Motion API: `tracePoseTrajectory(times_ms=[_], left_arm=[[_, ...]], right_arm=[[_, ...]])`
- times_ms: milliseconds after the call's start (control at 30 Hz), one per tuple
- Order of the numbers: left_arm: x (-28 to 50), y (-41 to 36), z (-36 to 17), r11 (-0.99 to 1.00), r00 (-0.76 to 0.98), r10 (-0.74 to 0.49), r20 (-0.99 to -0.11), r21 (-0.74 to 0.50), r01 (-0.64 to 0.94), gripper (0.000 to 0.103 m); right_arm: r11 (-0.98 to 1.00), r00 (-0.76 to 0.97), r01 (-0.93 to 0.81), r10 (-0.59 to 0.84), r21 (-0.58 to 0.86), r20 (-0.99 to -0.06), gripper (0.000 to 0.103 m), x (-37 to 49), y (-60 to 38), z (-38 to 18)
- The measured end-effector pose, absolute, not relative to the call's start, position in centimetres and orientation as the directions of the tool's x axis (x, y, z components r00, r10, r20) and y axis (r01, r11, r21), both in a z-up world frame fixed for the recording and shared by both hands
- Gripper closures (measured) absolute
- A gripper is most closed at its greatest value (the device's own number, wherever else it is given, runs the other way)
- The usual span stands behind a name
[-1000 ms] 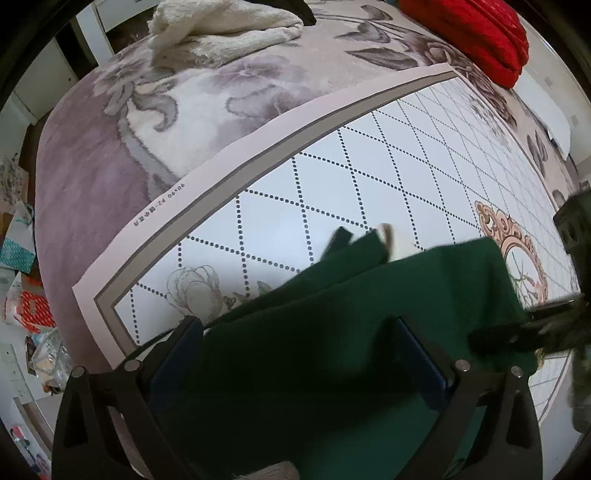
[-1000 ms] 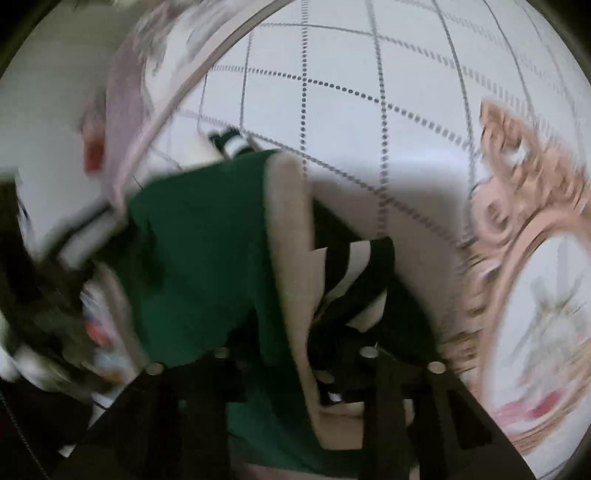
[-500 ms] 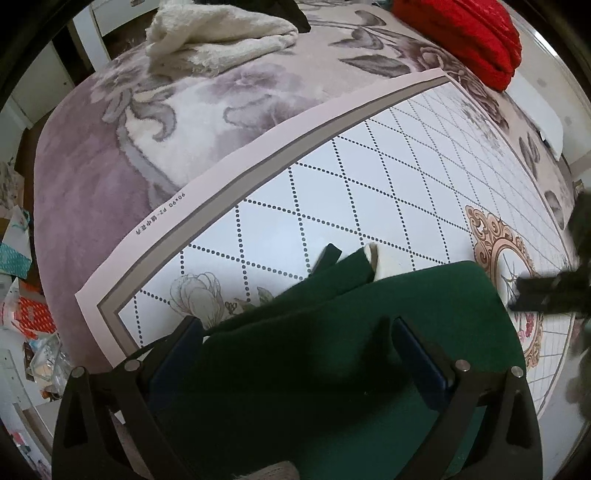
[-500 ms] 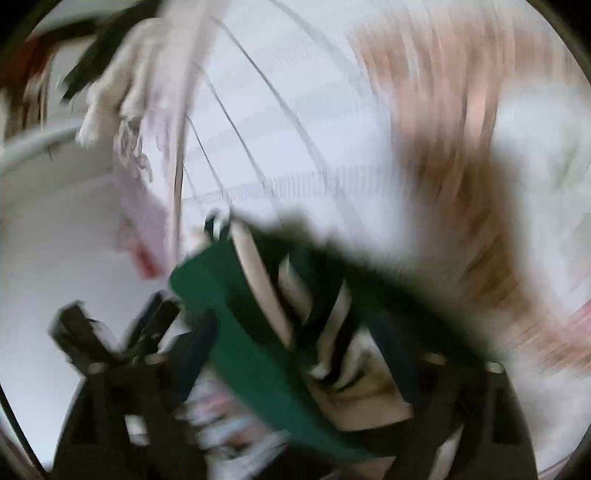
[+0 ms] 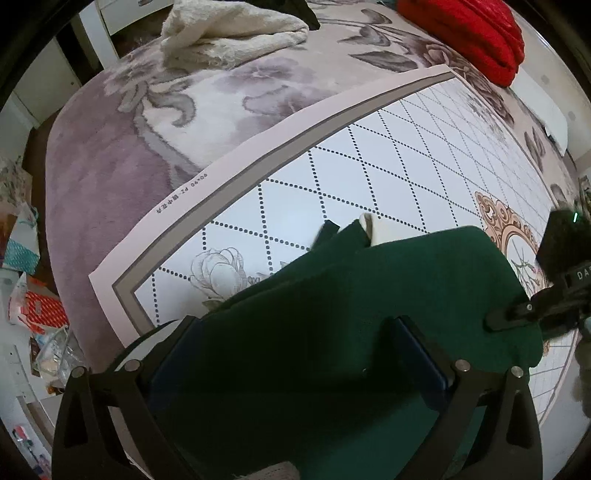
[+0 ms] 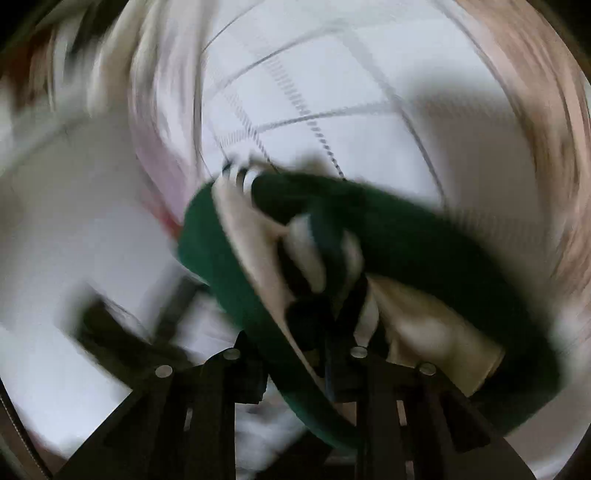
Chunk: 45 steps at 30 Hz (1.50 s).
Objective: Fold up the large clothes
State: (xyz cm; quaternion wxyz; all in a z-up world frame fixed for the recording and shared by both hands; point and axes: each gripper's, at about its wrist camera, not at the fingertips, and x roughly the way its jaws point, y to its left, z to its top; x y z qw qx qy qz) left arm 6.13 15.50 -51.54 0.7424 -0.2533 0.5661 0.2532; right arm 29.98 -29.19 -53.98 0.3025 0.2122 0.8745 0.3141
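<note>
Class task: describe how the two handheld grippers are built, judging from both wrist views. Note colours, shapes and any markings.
The left gripper has black, triangular open-frame fingers with silver screw heads and dark blue pads. The right gripper shows the same black frame and silver screws, though blurred. In the left wrist view its black body carries white lettering and a small green light.

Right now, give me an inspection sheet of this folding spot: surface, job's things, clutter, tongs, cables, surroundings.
Surface: diamond-patterned mat over a floral blanket.
Job's things: green garment, partly folded, with a cream lining and striped trim.
Clutter: cream towel, red bundle at the far side.
Tongs: left tongs wide apart over the garment; right tongs closing, fabric between them; view blurred.
Cables: nothing seen.
Surroundings: bags and packets beside the bed.
</note>
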Motion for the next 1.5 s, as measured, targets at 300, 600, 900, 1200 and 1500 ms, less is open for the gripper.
tracePoseTrajectory(times_ms=[300,600,900,1200,1500], left_arm=[[5.5,15.7,-51.3,0.733,0.214,0.093,-0.972,-0.079,-0.675,0.000],[4.0,14.9,-52.0,0.726,0.170,0.091,-0.981,-0.052,-0.686,0.000],[1.2,13.9,-50.9,0.772,0.100,0.137,-0.985,0.043,-0.634,0.000],[-1.4,13.7,-49.6,0.760,0.038,0.179,-0.983,0.113,-0.640,0.000],[-0.5,14.0,-48.4,0.753,0.080,0.226,-0.971,0.122,-0.647,0.000]], right_arm=[[0.773,-0.408,-0.268,0.449,0.575,-0.795,0.016,33.4,-30.3,-45.2],[0.773,-0.500,-0.248,0.414,0.584,-0.761,0.057,27.1,-30.7,-46.9],[0.807,-0.281,-0.048,0.555,0.589,-0.783,0.087,26.7,-32.7,-46.7],[0.802,-0.305,-0.079,0.546,0.592,-0.780,0.061,27.7,-30.7,-48.8],[0.841,-0.180,-0.066,0.520,0.538,-0.835,0.015,21.7,-41.7,-43.8]])
